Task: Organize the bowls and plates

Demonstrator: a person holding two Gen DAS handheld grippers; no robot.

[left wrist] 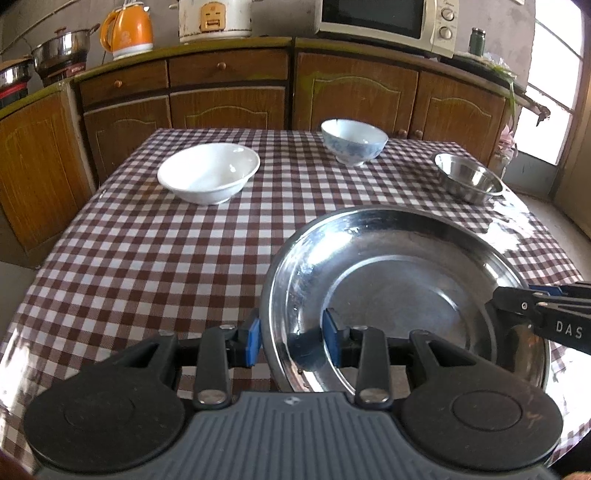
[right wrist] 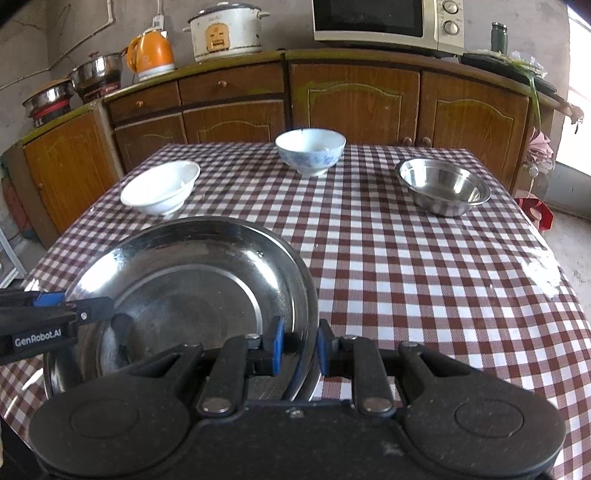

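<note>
A large steel plate [left wrist: 388,295] [right wrist: 192,288] is held low over the near part of the checked table [left wrist: 166,258] [right wrist: 406,277]; I cannot tell whether it touches the cloth. My left gripper [left wrist: 291,341] is shut on the plate's left rim, one blue pad outside and one inside. My right gripper [right wrist: 300,345] is shut on the opposite rim. Each gripper also shows in the other's view, the right gripper [left wrist: 509,295] and the left gripper [right wrist: 92,310]. Farther back stand a white bowl [left wrist: 208,171] [right wrist: 160,188], a blue-patterned bowl [left wrist: 352,142] [right wrist: 310,151] and a small steel bowl [left wrist: 467,177] [right wrist: 443,186].
Wooden cabinets [left wrist: 229,107] [right wrist: 354,103] stand behind the table, bearing an orange kettle [left wrist: 127,31], a rice cooker [right wrist: 225,31], a microwave [right wrist: 388,22] and steel pots [right wrist: 96,74]. Bare cloth lies between the plate and the bowls.
</note>
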